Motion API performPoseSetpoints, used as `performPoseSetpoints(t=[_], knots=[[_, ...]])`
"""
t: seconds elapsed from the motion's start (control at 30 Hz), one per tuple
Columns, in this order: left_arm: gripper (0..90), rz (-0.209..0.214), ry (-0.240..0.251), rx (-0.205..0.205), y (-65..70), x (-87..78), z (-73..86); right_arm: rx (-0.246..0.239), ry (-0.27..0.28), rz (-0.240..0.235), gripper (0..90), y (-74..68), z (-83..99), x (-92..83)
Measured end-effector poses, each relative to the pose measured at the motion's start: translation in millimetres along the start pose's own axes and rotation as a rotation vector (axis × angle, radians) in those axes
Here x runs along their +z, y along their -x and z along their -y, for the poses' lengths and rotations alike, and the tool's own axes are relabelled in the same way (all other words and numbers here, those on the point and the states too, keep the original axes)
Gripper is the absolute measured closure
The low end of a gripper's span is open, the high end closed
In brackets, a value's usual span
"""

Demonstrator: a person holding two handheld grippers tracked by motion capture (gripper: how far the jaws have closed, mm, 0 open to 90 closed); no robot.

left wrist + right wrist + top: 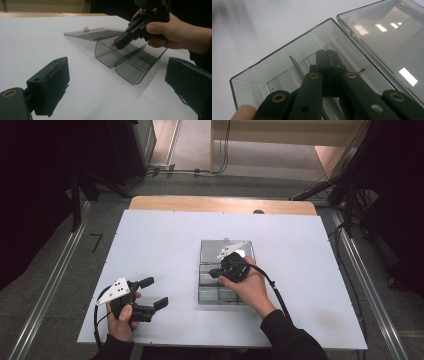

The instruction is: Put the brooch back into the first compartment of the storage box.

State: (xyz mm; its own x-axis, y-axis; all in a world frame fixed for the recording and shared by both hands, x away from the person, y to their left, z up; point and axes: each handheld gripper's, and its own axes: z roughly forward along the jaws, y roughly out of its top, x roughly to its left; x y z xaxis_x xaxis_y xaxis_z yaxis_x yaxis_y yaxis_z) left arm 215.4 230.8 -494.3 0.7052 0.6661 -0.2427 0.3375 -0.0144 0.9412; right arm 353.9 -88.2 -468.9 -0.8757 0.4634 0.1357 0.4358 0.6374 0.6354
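Note:
A clear grey plastic box with inner dividers lies at mid-table, its lid folded back flat behind it. My right gripper reaches down into the box, its jaws shut on a tiny gold piece pinched at the tips. In the right gripper view the closed tips hang over a back compartment of the box beside the lid, the gold piece just peeking out. My left gripper rests near the front left of the table, open, with nothing between its jaws.
The white tabletop stretches wide around the box. Its wooden far edge borders a floor with cables and dark stands. A cable trails from the right gripper along the forearm.

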Motion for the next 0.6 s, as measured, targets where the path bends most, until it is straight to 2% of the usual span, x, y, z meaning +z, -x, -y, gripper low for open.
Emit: performPoseSetpoints(t=[0.6], knots=[[6.0,-0.002,-0.001,0.001,0.0,-0.3,-0.1,-0.036,-0.078,0.028,87.9,-4.9,0.5,10.9]])
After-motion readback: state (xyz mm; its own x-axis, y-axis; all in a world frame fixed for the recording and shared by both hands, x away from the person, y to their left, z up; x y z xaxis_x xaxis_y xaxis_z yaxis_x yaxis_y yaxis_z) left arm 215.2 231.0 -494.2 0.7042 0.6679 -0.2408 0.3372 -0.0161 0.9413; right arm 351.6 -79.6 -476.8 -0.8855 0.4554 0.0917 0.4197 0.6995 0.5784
